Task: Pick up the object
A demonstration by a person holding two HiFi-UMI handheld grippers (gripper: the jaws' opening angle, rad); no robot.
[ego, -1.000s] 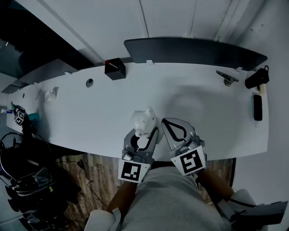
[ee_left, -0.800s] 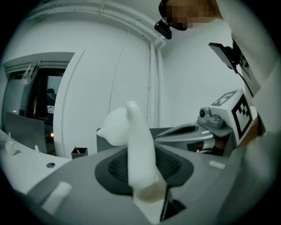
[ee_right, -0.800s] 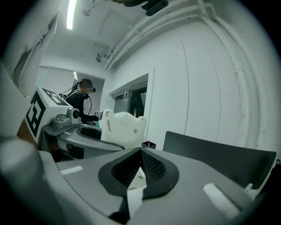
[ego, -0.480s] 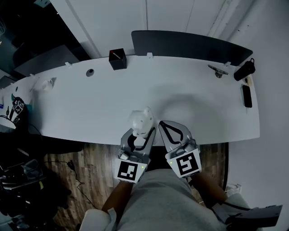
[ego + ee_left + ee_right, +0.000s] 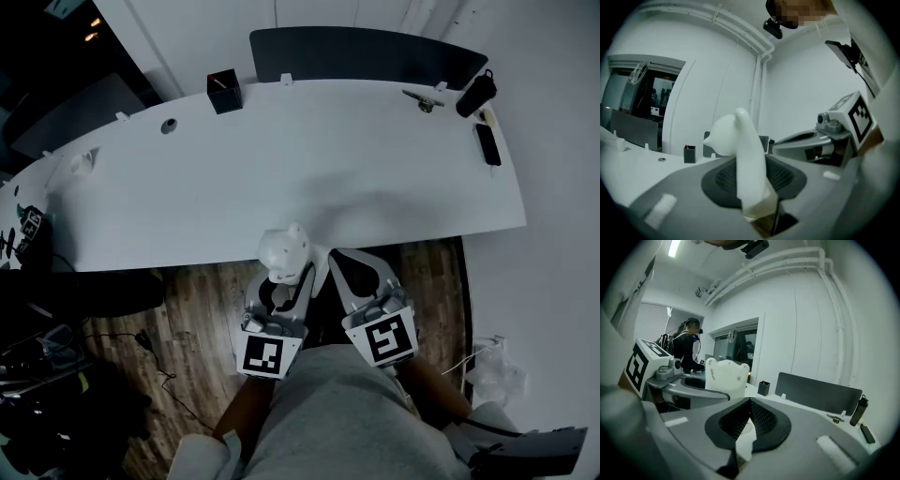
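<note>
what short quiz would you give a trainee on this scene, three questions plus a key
1. True or false: the right gripper is shut with nothing in it.
2. What does the left gripper clamp? A mug; B white object; C sponge.
3. Fill in: the black box stands on the white ____.
Key: 1 true; 2 B; 3 table.

An office, as we read it —
we see a long white desk (image 5: 281,178), a dark divider screen (image 5: 366,54), a black pen pot (image 5: 223,91) and wood-look flooring (image 5: 197,300).
</note>
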